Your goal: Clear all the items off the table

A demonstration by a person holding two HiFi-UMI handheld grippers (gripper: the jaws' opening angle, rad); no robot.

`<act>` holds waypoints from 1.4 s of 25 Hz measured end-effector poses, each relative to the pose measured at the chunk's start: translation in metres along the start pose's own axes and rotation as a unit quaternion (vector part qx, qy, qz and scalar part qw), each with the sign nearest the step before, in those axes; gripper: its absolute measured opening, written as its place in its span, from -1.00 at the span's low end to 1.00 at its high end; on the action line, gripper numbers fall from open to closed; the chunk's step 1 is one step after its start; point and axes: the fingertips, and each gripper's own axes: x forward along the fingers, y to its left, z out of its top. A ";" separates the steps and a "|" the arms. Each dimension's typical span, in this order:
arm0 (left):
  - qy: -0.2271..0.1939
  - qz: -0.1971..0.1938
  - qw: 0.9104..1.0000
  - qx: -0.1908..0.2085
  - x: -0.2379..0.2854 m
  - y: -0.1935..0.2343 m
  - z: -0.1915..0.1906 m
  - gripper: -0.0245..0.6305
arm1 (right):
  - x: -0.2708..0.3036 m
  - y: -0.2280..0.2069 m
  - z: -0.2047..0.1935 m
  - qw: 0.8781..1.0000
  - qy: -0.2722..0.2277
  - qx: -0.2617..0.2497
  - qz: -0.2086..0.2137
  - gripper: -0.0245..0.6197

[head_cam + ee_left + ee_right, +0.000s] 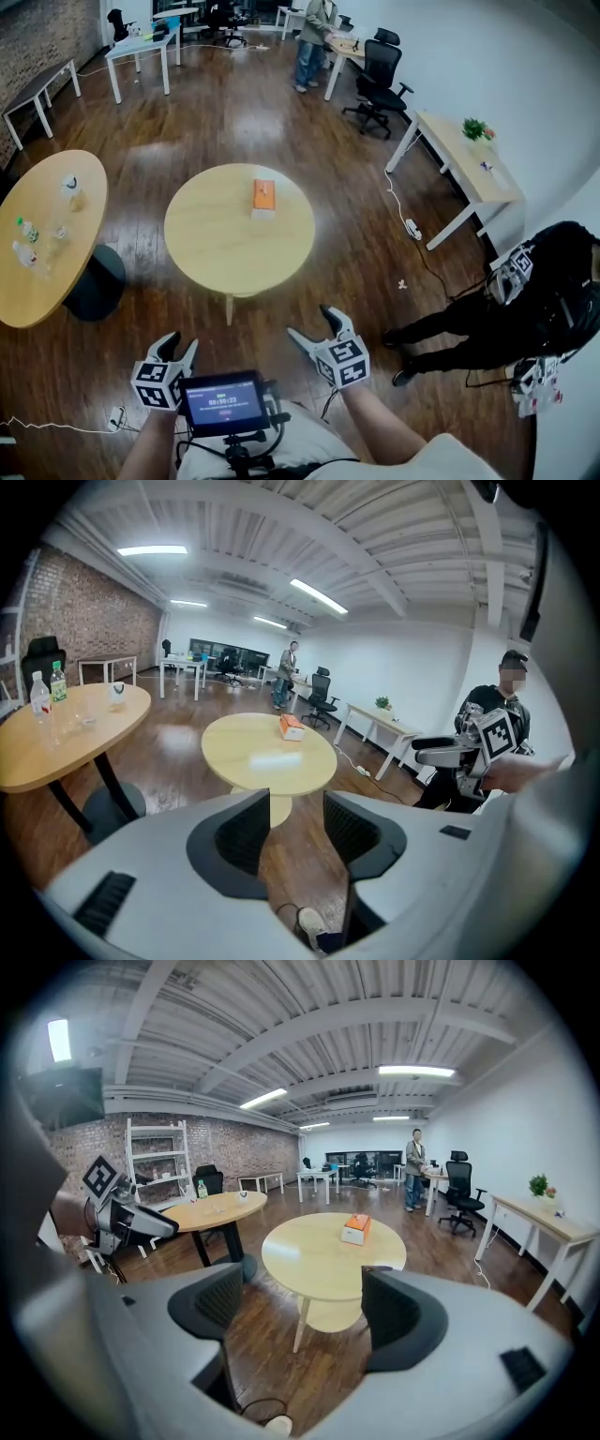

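Note:
An orange-and-white tissue box (263,198) lies on the far half of the round pale wooden table (225,248), the only thing on it. Both grippers hang well short of the table's near edge, above the wooden floor. My left gripper (181,347) is open by a narrow gap and holds nothing. My right gripper (313,324) is open wider, also with nothing in it. In the left gripper view the left gripper (296,801) points at the table (253,766) and the box (292,727). The right gripper view shows the right gripper (302,1283) framing the table (319,1265) and the box (355,1229).
An oval table (47,272) with bottles (26,230) stands at the left on a dark round base. A person in black (525,300) is at the right, near a long desk (464,164). A cable and power strip (412,228) lie on the floor. A small screen (223,403) sits at my waist.

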 end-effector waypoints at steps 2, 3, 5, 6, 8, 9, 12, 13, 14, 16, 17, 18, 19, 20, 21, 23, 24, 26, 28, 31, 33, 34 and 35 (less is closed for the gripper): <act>-0.003 0.002 1.000 0.006 -0.006 0.002 -0.001 -0.39 | -0.005 0.004 -0.001 1.000 0.002 -0.002 -0.004 0.34; -0.004 0.001 1.000 0.008 -0.008 0.002 -0.002 -0.39 | -0.008 0.005 -0.001 1.000 0.002 -0.001 -0.006 0.34; -0.004 -0.004 1.000 0.008 -0.013 0.004 -0.003 -0.39 | -0.014 0.008 -0.001 1.000 0.002 0.001 -0.011 0.34; -0.006 -0.005 1.000 0.007 -0.017 0.005 -0.005 -0.39 | -0.016 0.010 -0.002 1.000 0.003 0.000 -0.014 0.34; -0.010 -0.005 1.000 0.004 -0.025 0.009 -0.010 -0.39 | -0.022 0.012 -0.005 1.000 0.005 -0.004 -0.021 0.34; -0.012 -0.003 1.000 0.003 -0.030 0.011 -0.012 -0.39 | -0.024 0.013 -0.005 1.000 0.005 -0.006 -0.026 0.34; -0.014 0.000 1.000 0.001 -0.041 0.018 -0.019 -0.39 | -0.028 0.012 -0.007 0.999 0.005 -0.005 -0.040 0.34; -0.013 0.001 1.000 0.001 -0.045 0.021 -0.021 -0.39 | -0.027 0.013 -0.007 0.999 0.006 -0.002 -0.042 0.34; -0.011 0.003 1.000 0.001 -0.050 0.025 -0.024 -0.39 | -0.026 0.014 -0.007 0.999 0.007 0.003 -0.045 0.34; -0.007 0.009 1.000 0.002 -0.059 0.035 -0.030 -0.39 | -0.023 0.017 -0.008 0.999 0.008 0.008 -0.050 0.34; -0.005 0.013 1.000 0.002 -0.065 0.039 -0.034 -0.39 | -0.022 0.020 -0.009 0.999 0.008 0.010 -0.052 0.34; -0.004 0.015 1.000 0.001 -0.070 0.043 -0.038 -0.39 | -0.022 0.021 -0.010 0.998 0.009 0.012 -0.054 0.34; -0.003 0.017 1.000 0.001 -0.074 0.046 -0.041 -0.39 | -0.021 0.023 -0.011 0.998 0.009 0.013 -0.055 0.34; -0.002 0.019 1.000 0.001 -0.078 0.048 -0.043 -0.39 | -0.021 0.024 -0.012 0.998 0.009 0.015 -0.057 0.34; 0.000 0.021 1.000 0.002 -0.082 0.051 -0.045 -0.39 | -0.020 0.025 -0.012 0.998 0.008 0.018 -0.060 0.34; 0.006 0.025 1.000 0.003 -0.089 0.057 -0.050 -0.39 | -0.017 0.027 -0.013 0.998 0.008 0.026 -0.063 0.34; 0.009 0.027 1.000 0.002 -0.092 0.060 -0.053 -0.39 | -0.014 0.027 -0.014 0.997 0.008 0.029 -0.064 0.34; 0.015 0.033 0.999 -0.004 -0.095 0.067 -0.057 -0.39 | -0.008 0.028 -0.015 0.997 0.011 0.034 -0.066 0.39; 0.016 0.039 0.999 -0.009 -0.094 0.072 -0.058 -0.39 | 0.002 0.025 -0.014 0.997 0.014 0.035 -0.065 0.50; 0.016 0.045 0.999 -0.017 -0.085 0.079 -0.055 -0.39 | 0.024 0.015 -0.009 0.997 0.017 0.036 -0.061 0.50; 0.009 0.048 0.999 -0.025 -0.077 0.085 -0.049 -0.38 | 0.043 0.003 -0.001 0.997 0.013 0.037 -0.065 0.50; 0.005 0.050 0.998 -0.029 -0.072 0.088 -0.044 -0.36 | 0.053 -0.004 0.004 0.997 0.009 0.036 -0.069 0.50; 0.003 0.053 0.998 -0.033 -0.067 0.092 -0.040 -0.36 | 0.064 -0.012 0.011 0.997 0.004 0.037 -0.071 0.64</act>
